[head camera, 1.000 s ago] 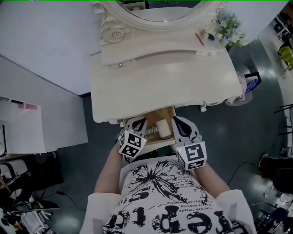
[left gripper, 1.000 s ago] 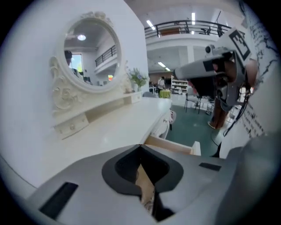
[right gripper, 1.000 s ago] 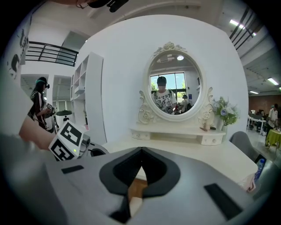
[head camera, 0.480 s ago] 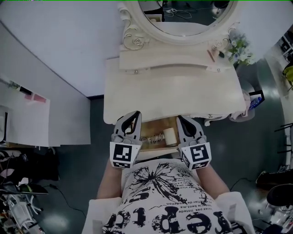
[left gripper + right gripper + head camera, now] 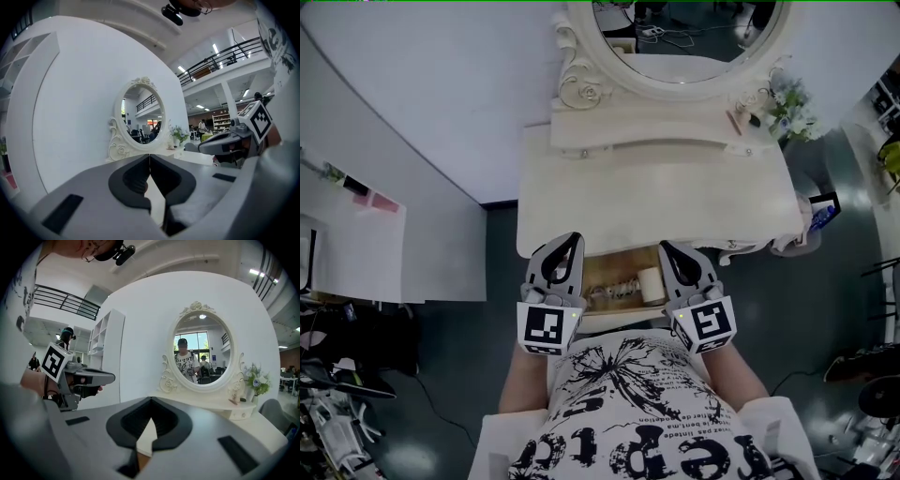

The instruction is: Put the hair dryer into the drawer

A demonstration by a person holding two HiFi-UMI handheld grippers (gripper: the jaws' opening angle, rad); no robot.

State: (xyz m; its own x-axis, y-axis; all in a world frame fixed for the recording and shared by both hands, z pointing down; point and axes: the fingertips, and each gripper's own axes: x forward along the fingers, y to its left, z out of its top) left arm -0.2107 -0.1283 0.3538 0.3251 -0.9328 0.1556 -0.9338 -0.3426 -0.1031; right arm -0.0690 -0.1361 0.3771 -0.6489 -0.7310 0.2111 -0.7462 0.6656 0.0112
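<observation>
Jaws of left gripper (image 5: 566, 244) and right gripper (image 5: 671, 251) pressed together, empty; shutting the drawer (image 5: 598, 268) may pinch the hair dryer (image 5: 649, 281) cord.

Head view. Worktop (image 5: 656, 202) sits centre frame. Raised shelf (image 5: 666, 131) runs along its 12 o'clock edge, with the mirror (image 5: 684, 37) standing behind it. Flowers (image 5: 787, 98) at 1 o'clock, on the shelf's end. Drawer (image 5: 605, 272) open under the worktop's 6 o'clock edge. Hair dryer (image 5: 647, 281) inside, toward the 3 o'clock side. Left tongs (image 5: 570, 240) flank the drawer at 9 o'clock, right tongs (image 5: 668, 247) at 3 o'clock. Person's torso (image 5: 637, 412) at 6 o'clock.
</observation>
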